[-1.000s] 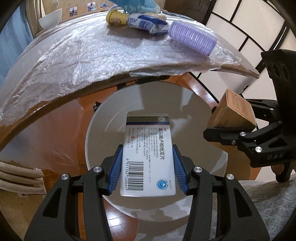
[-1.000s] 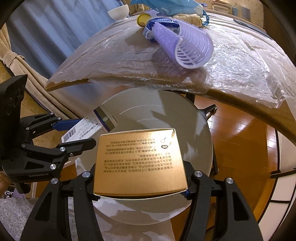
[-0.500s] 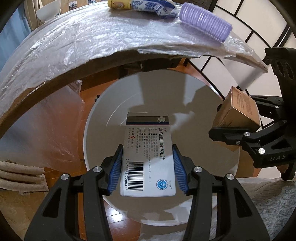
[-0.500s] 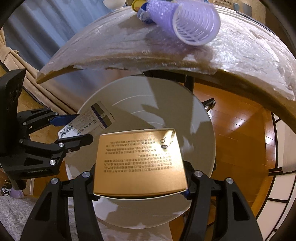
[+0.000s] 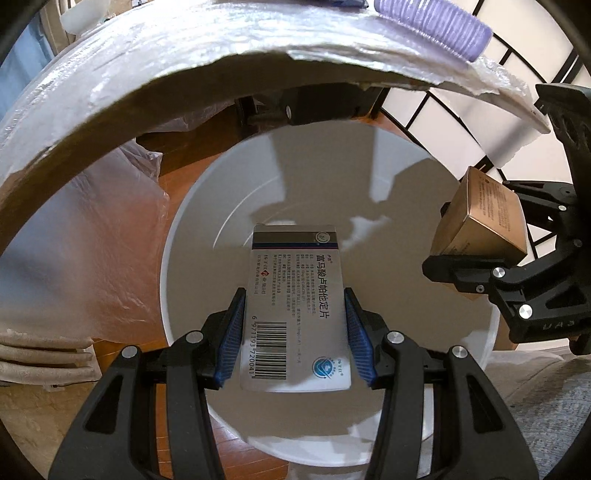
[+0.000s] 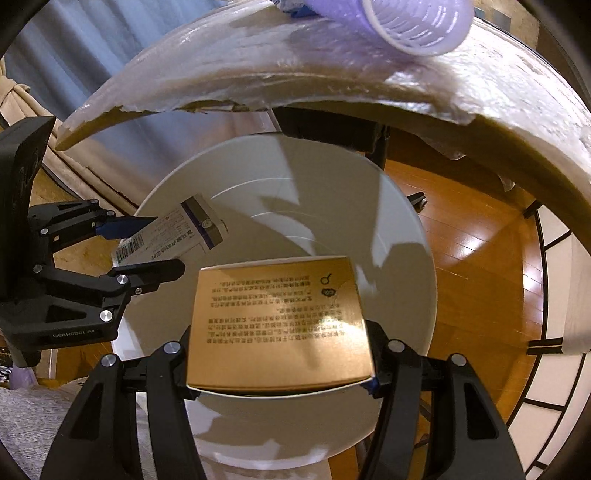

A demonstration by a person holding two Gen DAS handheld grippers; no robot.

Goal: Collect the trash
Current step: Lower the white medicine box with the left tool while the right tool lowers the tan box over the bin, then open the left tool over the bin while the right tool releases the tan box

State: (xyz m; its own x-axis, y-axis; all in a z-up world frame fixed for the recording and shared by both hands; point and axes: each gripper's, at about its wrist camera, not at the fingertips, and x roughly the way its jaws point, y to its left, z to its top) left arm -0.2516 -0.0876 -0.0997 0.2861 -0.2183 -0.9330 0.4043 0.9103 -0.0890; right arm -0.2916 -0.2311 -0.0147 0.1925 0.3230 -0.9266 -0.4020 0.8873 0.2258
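Note:
My left gripper (image 5: 293,321) is shut on a white medicine box (image 5: 295,302) with a barcode, held over the open white bin (image 5: 192,229). My right gripper (image 6: 280,347) is shut on a gold box (image 6: 277,317), also above the white bin (image 6: 399,236). The left wrist view shows the right gripper (image 5: 476,254) with the gold box (image 5: 480,221) over the bin's right rim. The right wrist view shows the left gripper (image 6: 147,243) with the white box (image 6: 173,232) over the bin's left rim.
A plastic-covered table (image 5: 147,51) overhangs the bin's far side, with a purple ribbed roll (image 5: 432,26) near its edge. The roll also shows in the right wrist view (image 6: 402,26). Wooden floor (image 6: 480,266) surrounds the bin. Curtains (image 5: 40,350) hang at left.
Both grippers have dropped lower and closer to the bin, still holding their boxes. The table edge has risen in both views.

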